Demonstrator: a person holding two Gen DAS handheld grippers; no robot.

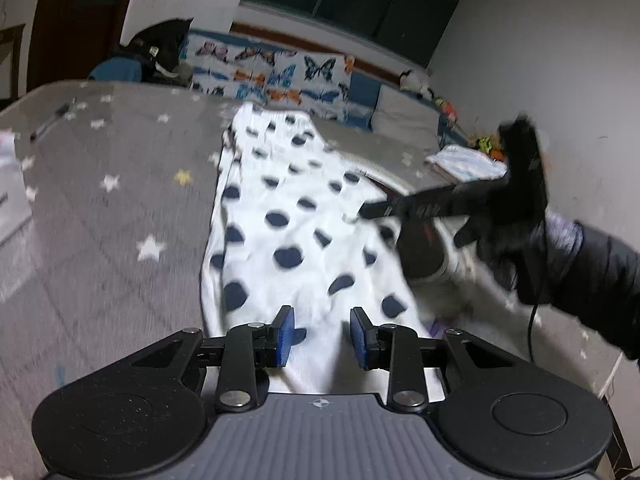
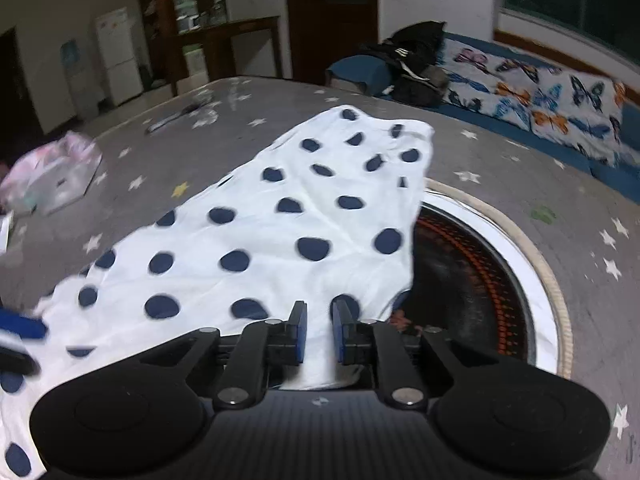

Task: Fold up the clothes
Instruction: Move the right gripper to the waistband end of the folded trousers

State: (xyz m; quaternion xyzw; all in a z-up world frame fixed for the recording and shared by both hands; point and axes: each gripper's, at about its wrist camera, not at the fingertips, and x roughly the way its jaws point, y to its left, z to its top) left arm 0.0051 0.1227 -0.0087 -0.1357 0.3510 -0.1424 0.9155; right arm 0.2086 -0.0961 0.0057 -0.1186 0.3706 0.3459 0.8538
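**Both grippers at the near edge of the spotted cloth**

The left gripper (image 1: 322, 334) has its blue pads (image 1: 285, 336) set apart, with white fabric running between them; whether the pads press the fabric cannot be told from the blurred left wrist view. The right gripper (image 2: 319, 330) shows a narrower gap between its pads (image 2: 299, 330), and a fold of the same fabric passes through that gap and bunches behind it, so it looks pinched.

The fabric is a white cloth with dark blue dots (image 2: 256, 232), spread over a grey table cover with white stars (image 2: 500, 168). It stretches away from both grippers, narrowing toward its far end. Its right edge lies over part of a round dark recess with a white rim (image 2: 480, 280) sunk in the table.

In the left wrist view the right gripper appears at the right, held by a hand in a black glove (image 1: 516, 240) with a dark sleeve, its tip touching the cloth's right edge.

Far off, a butterfly-print cushion (image 2: 552, 100) runs along a bench, with a heap of dark clothes (image 2: 416, 64) at its left end. A pale bag (image 2: 52, 176) sits at the table's left edge.
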